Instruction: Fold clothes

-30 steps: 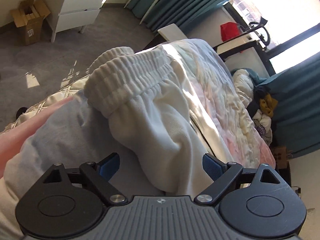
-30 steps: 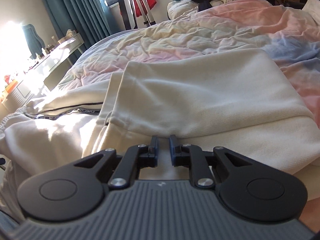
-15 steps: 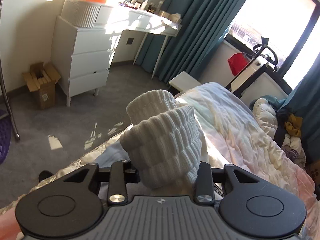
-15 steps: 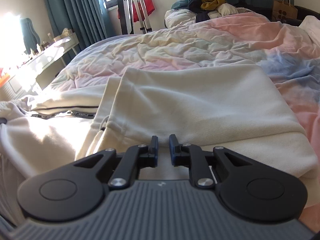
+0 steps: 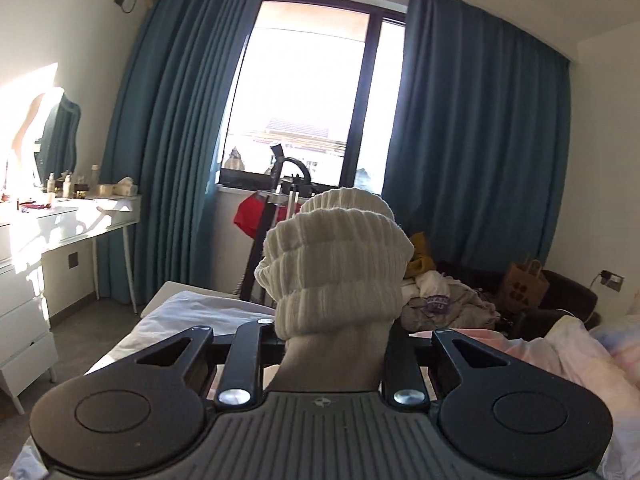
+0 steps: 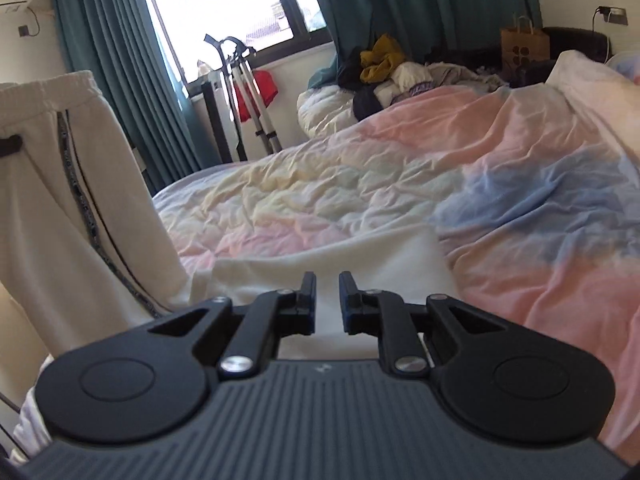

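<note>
A bedroom with a wide bed [image 6: 440,184] under a rumpled pink, blue and cream duvet.

The left gripper [image 5: 336,344] is raised above the bed and faces a bright window [image 5: 304,92] between teal curtains [image 5: 476,132]. Its jaws have just been closing and now pinch a bunched ribbed waistband [image 5: 336,264] of cream trousers, which stands up as a thick roll between them. The fingers themselves are hidden behind the cloth.

From the right camera, the same trousers [image 6: 64,200] hang at the left edge, waistband at the top, with a dark patterned stripe running down the side. Their lower part spreads onto the duvet just ahead of the right gripper [image 6: 327,300]. Its jaws are nearly closed, with a narrow gap between the blue pads, and cream cloth lies between and under them; a firm grip cannot be confirmed from this angle.

At the far side of the bed lies a heap of clothes [image 6: 384,72]. A brown paper bag [image 6: 524,46] stands nearby. A white dressing surface [image 5: 60,220] stands at the left wall.
</note>
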